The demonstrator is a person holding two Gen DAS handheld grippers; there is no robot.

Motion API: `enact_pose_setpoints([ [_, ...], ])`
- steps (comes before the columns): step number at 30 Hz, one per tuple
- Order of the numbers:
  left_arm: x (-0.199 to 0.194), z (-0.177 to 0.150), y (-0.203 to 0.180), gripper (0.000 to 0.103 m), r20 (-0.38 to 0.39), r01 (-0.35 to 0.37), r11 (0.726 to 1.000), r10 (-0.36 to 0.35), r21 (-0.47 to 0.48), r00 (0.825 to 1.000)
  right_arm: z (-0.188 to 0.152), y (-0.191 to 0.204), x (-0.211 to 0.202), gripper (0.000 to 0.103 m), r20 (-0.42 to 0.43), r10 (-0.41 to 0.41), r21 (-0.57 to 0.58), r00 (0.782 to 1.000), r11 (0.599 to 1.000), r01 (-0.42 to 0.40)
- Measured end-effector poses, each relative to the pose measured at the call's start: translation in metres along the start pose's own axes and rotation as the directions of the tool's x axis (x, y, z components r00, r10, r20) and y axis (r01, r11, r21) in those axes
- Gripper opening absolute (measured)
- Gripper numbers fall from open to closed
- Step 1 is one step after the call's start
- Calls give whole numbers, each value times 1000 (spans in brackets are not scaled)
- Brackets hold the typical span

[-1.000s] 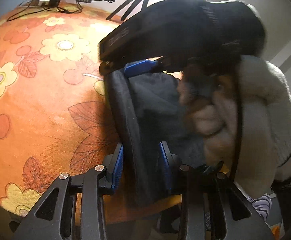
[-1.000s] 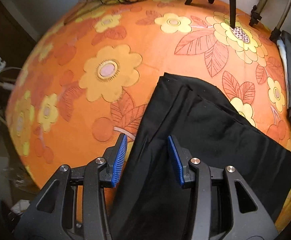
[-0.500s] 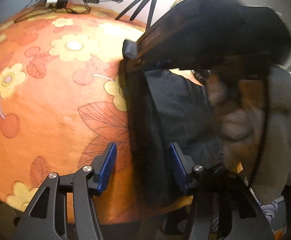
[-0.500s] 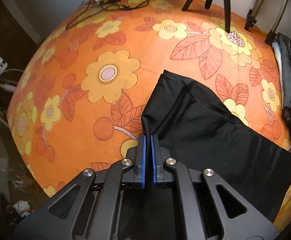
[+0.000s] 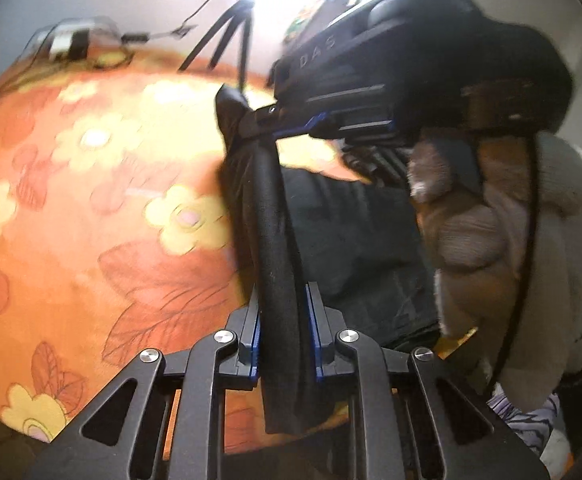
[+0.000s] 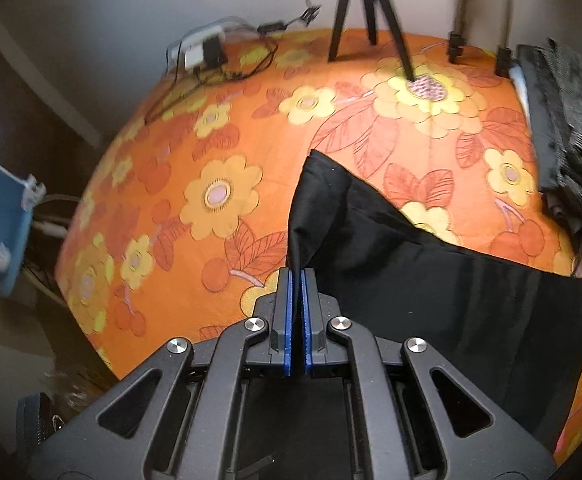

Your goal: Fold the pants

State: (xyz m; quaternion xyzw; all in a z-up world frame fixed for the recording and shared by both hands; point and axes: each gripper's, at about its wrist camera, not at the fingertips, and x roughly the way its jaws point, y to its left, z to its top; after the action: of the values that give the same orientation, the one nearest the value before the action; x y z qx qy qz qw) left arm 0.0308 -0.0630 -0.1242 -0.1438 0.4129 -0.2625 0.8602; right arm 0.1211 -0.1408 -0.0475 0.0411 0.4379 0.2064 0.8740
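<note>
Black cloth pants (image 5: 279,264), edge running from my left fingers (image 5: 283,332) up to my right fingers (image 5: 259,128); both have just clamped it

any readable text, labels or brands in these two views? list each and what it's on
"DAS": pale letters on the black side of the right gripper, seen in the left wrist view. The frame is blurred, so more letters may be lost.
Power strip and its adapter: no marking legible, too small.
Pants, cloth, tripod: no text.
</note>
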Motion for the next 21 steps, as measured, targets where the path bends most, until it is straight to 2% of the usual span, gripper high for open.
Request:
enact_pose_setpoints([
  [5, -6, 7, -30, 16, 44, 7, 995, -12, 102, 999, -8, -34, -33, 4, 88, 66, 87, 994, 993, -73],
  [11, -3, 7, -49, 16, 52, 62, 991, -68, 115, 996, -23, -78, -64, 4, 155, 80, 152, 985, 983, -104],
  [13, 5, 7, -61, 16, 45, 83, 990, -89, 118, 995, -28, -96, -73, 4, 172, 79, 170, 982, 980, -108],
  [18, 28, 1, -110, 16, 5, 105, 975, -108, 196, 994, -41, -147, -93, 4, 207, 74, 232, 975, 965, -123],
  [21, 44, 3, -125, 16, -16, 122, 970, -121, 212, 993, -48, -171, -102, 4, 220, 54, 252, 974, 962, -110],
])
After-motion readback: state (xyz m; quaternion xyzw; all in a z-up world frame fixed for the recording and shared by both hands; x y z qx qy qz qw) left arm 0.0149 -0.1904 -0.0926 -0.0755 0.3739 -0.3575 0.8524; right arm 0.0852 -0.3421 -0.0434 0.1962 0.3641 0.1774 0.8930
